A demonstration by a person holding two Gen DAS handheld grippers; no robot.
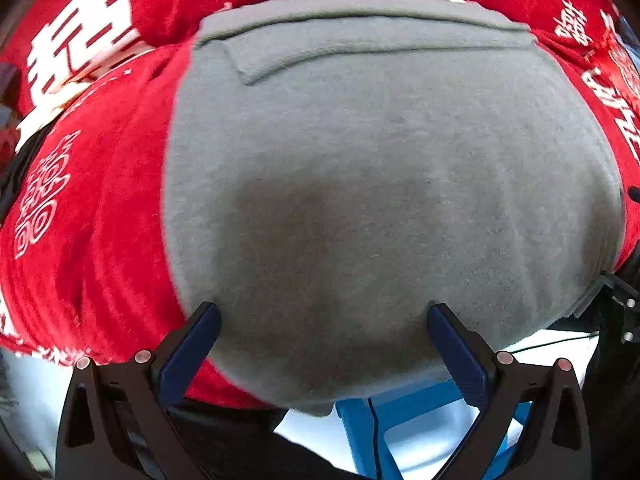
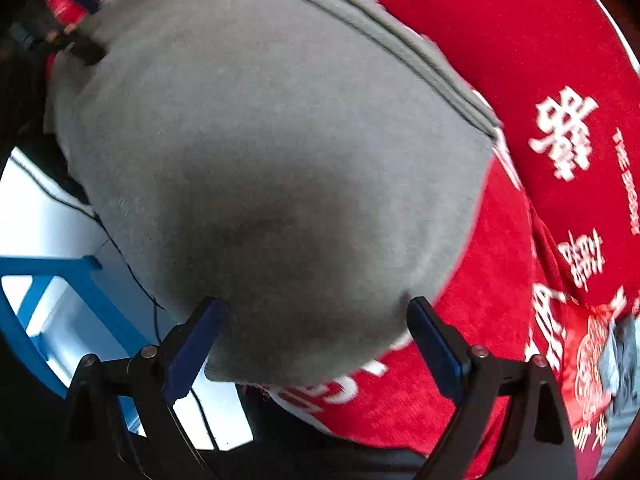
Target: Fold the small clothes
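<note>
Garment: we look down on a grey fleecy garment (image 1: 360,168) lying flat on a red cloth printed with white characters (image 1: 96,208), its near edge reaching the table's front edge; the right wrist view shows the same garment (image 2: 256,152) from its other end.

Left gripper: our left gripper (image 1: 324,316) stands with its jaws wide apart, both blue pads resting at or just above the grey fabric near the hem, holding nothing.

Right gripper: our right gripper (image 2: 314,308) is likewise spread open over the near edge, empty; whether its pads press the cloth we cannot tell.

Handling: we judge the piece light, soft and limp, with a napped surface that should not slip between the pads but will sag and crease when lifted.

Where to take hold: we would pinch the near hem at its two corners, one per gripper, catching all layers at once. A stitched band or folded layer (image 1: 352,48) runs along the far side.

Surroundings: a blue frame (image 1: 372,428) and a thin black cable (image 2: 120,252) sit below the table edge, over a pale floor; the left gripper also appears at the garment's far corner (image 2: 68,36) in the right wrist view.

In the way: nothing lies on the garment; the red cloth beneath could get pinched together with the hem.
</note>
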